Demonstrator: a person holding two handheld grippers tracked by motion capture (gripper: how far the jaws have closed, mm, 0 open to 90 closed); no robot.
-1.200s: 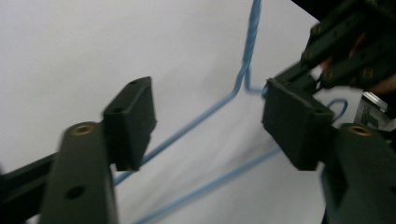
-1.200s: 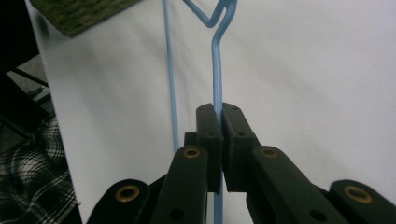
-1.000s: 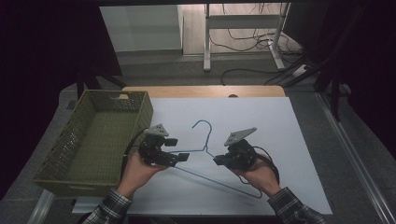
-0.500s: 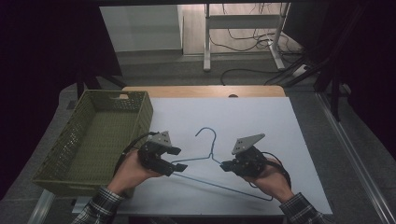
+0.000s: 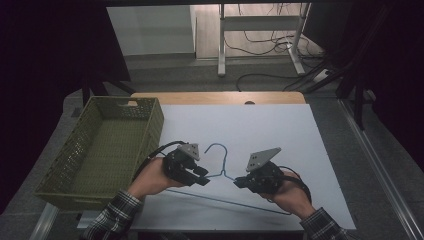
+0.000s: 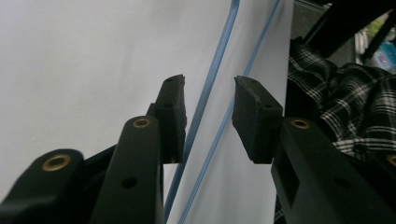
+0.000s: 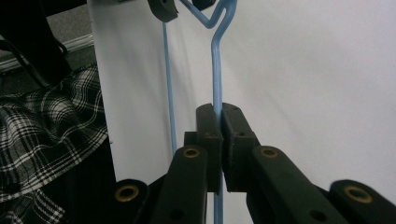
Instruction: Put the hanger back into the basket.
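A blue wire hanger point(image 5: 235, 201) lies on the white table sheet point(image 5: 280, 130), hook pointing away from me. My right gripper point(image 5: 237, 181) is shut on the hanger's right shoulder wire; in the right gripper view the jaws point(image 7: 217, 116) pinch the blue wire point(image 7: 215, 70). My left gripper point(image 5: 204, 179) is at the left shoulder, beside the neck. Its jaws point(image 6: 208, 100) stand open in the left gripper view, with the blue wire point(image 6: 212, 70) running between them close to the left pad and not gripped.
A green slatted basket point(image 5: 155, 125) stands at the table's left edge, close to my left hand. Plaid sleeves point(image 5: 107, 217) come in from the near edge. Bare white sheet stretches behind and to the right of the hanger.
Both hands and the hanger have drifted toward the near edge of the table. The left gripper has shifted a little right, toward the hanger's neck.
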